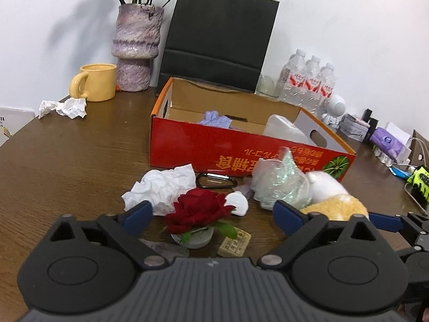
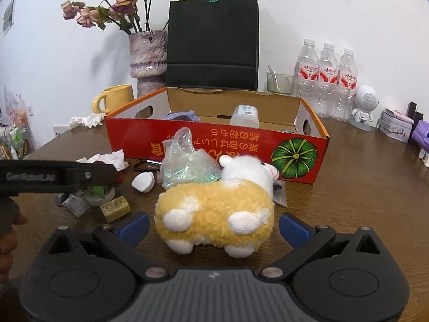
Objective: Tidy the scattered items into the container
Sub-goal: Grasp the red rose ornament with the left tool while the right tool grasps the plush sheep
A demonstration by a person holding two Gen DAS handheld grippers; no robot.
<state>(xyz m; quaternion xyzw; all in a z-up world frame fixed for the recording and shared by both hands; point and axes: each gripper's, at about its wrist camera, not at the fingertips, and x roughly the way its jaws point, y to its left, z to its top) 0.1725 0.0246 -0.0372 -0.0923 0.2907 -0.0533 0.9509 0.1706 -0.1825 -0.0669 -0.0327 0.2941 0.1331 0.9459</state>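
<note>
A red cardboard box stands open on the brown table, holding a purple cloth and a clear bottle. In front of it lie a red rose on a white base, crumpled tissue, a white case, a black carabiner, a shiny plastic bag, a tan eraser block and a yellow-white plush sheep. My left gripper is open around the rose. My right gripper is open, its fingers on either side of the sheep.
A yellow mug, a purple vase with dried roses, a black paper bag, three water bottles, a white robot figure and small boxes stand at the back. More tissue lies left.
</note>
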